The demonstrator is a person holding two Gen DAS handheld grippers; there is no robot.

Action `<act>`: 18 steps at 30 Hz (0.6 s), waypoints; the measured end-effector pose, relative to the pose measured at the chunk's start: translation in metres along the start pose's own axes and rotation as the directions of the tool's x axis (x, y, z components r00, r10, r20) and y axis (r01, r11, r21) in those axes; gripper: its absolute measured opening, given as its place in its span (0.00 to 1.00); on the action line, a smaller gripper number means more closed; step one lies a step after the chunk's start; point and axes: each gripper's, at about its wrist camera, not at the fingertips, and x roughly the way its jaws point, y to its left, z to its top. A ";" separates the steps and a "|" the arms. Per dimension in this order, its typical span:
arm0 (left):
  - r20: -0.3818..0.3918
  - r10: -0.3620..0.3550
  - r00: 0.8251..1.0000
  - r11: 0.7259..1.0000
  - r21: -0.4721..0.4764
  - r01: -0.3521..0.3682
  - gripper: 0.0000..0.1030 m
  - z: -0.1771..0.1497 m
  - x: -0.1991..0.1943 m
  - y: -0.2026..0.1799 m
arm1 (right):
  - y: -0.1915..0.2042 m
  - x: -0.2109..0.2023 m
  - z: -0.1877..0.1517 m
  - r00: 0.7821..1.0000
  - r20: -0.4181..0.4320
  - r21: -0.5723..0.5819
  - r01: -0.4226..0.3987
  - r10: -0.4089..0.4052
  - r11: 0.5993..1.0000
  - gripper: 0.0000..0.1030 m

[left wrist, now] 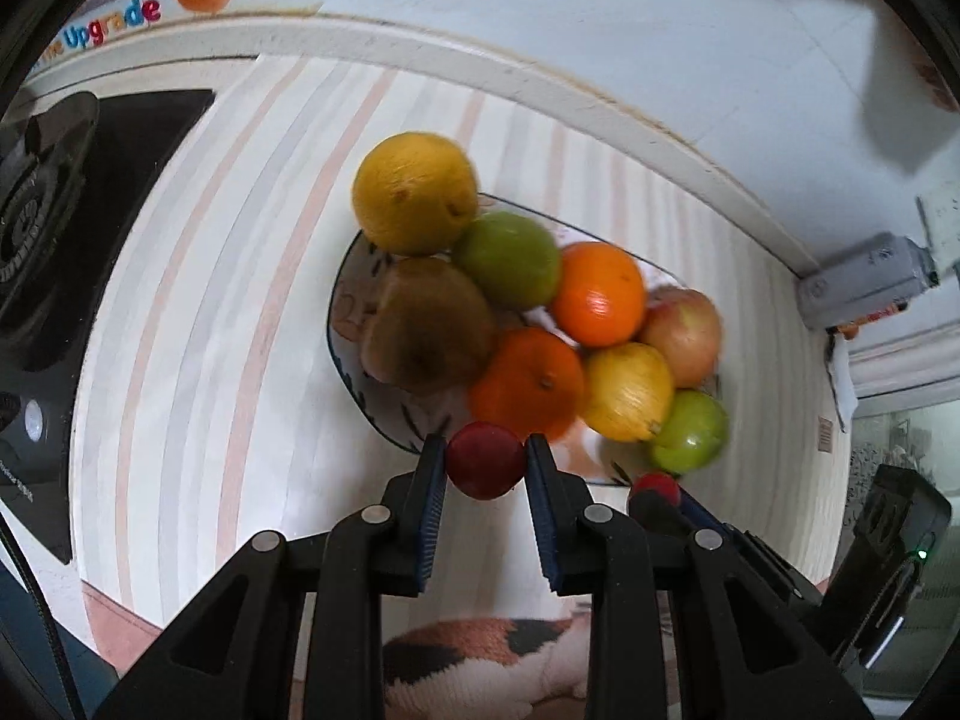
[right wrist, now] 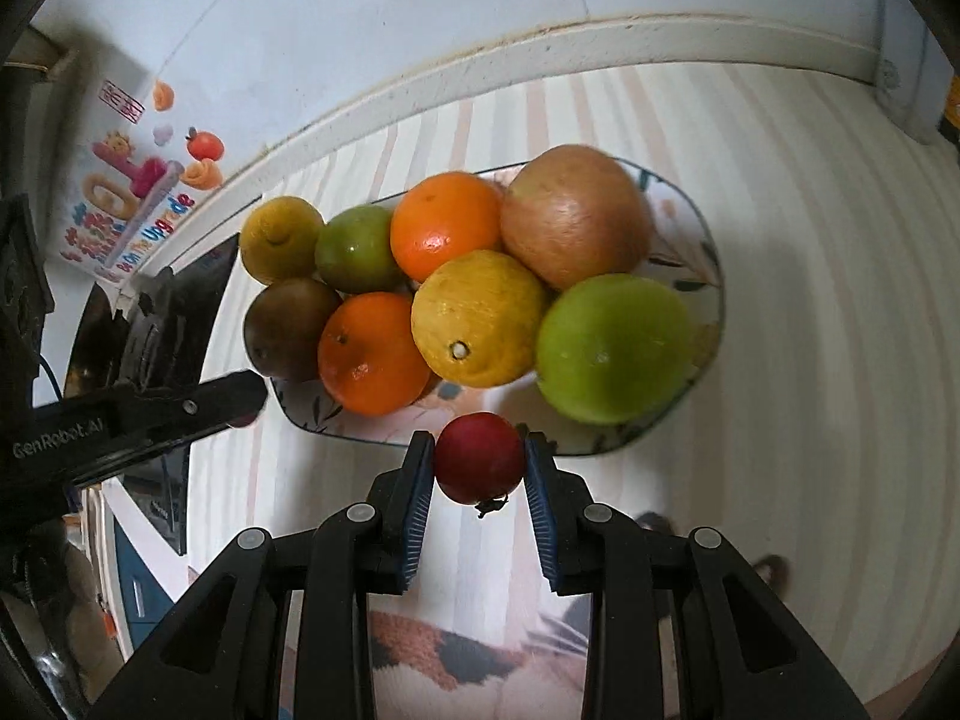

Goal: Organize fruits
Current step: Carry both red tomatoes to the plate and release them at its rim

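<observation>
Gripping a small red fruit (left wrist: 485, 459) between its blue pads, the left gripper (left wrist: 486, 459) sits right at the near rim of the plate (left wrist: 345, 324). The right gripper (right wrist: 479, 465) is doing the same thing, jaws closed on its own little dark red fruit (right wrist: 479, 465) with a dried stem bit hanging off the bottom, also just at the plate's near edge. From the left camera you can spot the right gripper's red fruit (left wrist: 655, 485) peeking out off to the side, so the 2 grippers are pretty close together.

Past the fingers, the plate is piled up: 2 oranges (right wrist: 445, 234) (right wrist: 372, 354), 2 green fruits (right wrist: 615, 348) (right wrist: 357, 249), a yellow lemon (right wrist: 480, 318) in the middle with its stem end facing the camera, a second yellow one (right wrist: 281, 239) hanging off the far left end, a brown kiwi (right wrist: 291, 327) next to it, and a big reddish apple (right wrist: 576, 216) at the back. They're all touching each other, basically 1 heap.

Plate's on a striped tablecloth (right wrist: 810, 300). Black stove (left wrist: 54, 240) off to the left, and a colorful sticker (right wrist: 129, 198) on the wall (right wrist: 360, 12) behind. A calico cat (left wrist: 480, 654) is lying on the floor under the table edge.
</observation>
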 end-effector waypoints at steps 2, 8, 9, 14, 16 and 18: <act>-0.015 -0.010 1.000 1.000 -0.016 0.010 0.23 0.002 0.006 0.005 | 0.003 0.008 0.003 1.000 -0.010 -0.005 0.004 -0.004 1.000 0.32; -0.041 -0.018 0.999 0.999 -0.048 0.016 0.23 0.003 0.021 0.013 | 0.009 0.024 0.012 1.000 -0.025 -0.019 0.018 -0.018 1.000 0.32; -0.044 -0.018 0.999 0.998 -0.053 0.016 0.23 0.004 0.023 0.014 | 0.010 0.026 0.014 0.999 -0.028 -0.021 0.019 -0.020 1.000 0.32; -0.058 -0.025 0.998 0.998 -0.064 0.022 0.24 0.008 0.030 0.016 | 0.011 0.026 0.015 0.999 -0.034 -0.030 0.021 -0.022 0.999 0.33; -0.064 -0.026 0.998 0.997 -0.071 0.022 0.24 0.009 0.033 0.016 | 0.009 0.026 0.015 0.999 -0.035 -0.023 0.013 -0.014 1.000 0.33; -0.072 -0.029 0.997 0.997 -0.078 0.023 0.24 0.010 0.035 0.018 | 0.008 0.027 0.015 0.999 -0.037 -0.011 0.007 -0.007 1.000 0.33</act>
